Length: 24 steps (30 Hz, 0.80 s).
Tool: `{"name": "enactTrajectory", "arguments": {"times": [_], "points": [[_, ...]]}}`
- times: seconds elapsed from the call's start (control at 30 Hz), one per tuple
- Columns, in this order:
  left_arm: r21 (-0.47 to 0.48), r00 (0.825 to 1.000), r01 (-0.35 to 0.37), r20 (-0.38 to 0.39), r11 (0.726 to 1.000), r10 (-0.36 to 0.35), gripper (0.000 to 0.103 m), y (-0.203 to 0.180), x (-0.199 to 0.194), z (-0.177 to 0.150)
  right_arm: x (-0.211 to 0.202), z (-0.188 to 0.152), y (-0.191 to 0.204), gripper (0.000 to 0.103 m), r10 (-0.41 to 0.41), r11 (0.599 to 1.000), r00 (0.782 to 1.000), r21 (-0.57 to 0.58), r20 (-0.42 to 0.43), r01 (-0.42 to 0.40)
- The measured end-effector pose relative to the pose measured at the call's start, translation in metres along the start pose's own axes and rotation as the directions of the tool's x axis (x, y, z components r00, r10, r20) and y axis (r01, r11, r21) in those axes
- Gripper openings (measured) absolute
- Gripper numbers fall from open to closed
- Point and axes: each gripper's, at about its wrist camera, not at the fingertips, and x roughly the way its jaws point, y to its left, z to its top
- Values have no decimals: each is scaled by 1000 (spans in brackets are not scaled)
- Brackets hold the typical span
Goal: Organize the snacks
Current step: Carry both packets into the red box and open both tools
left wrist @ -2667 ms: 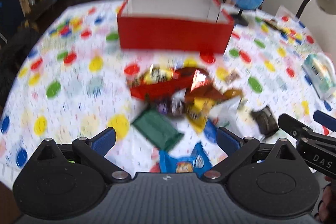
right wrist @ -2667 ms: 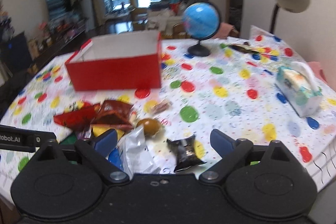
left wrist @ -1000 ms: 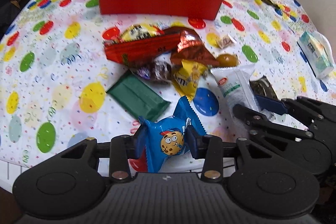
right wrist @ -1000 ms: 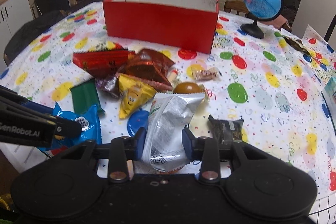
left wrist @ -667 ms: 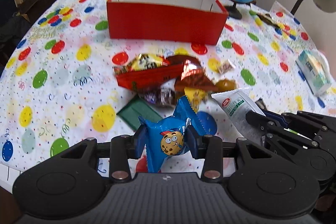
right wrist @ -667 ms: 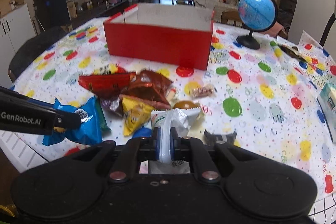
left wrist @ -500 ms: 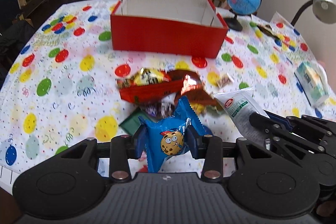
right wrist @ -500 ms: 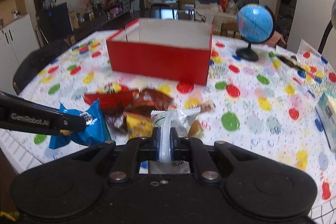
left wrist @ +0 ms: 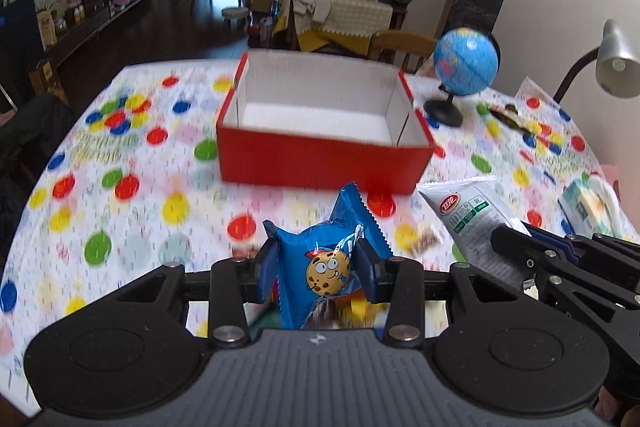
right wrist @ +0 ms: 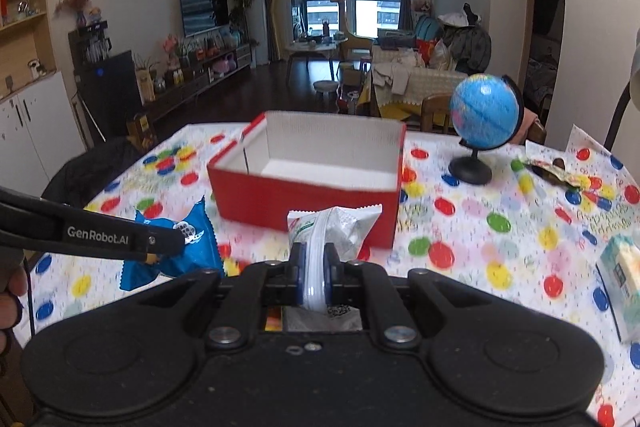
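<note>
Red box (left wrist: 326,163) stands open straight ahead of both your claws, its long side across your view, empty inside. Your left claw (left wrist: 318,265) grips the blue cookie pack (left wrist: 324,267); your right claw (right wrist: 314,273) is clenched on the white pouch (right wrist: 336,223). Both packs hang above the dotted table (left wrist: 132,211), short of the near wall. A living room lies behind.

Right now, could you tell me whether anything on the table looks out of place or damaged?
Nothing looks damaged or spilled. The red box sits upright and appears empty. One oddity: an opened dark wrapper lies alone near the globe, away from the other snacks. The blue cookie packet and white pouch are gripped, intact.
</note>
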Motion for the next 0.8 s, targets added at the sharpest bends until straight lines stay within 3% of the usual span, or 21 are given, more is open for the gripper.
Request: {"name": "enactTrajectory", "arguments": {"times": [0.4,0.8], "points": [[53,999,8,36,999,-10,41,18,39,76,53,57,1,7,-35,999,999,7,24,35],[85,1000,-8,1,996,8,41,45,111,140,130,95,1,7,-64,998,998,21,-12,64]]}}
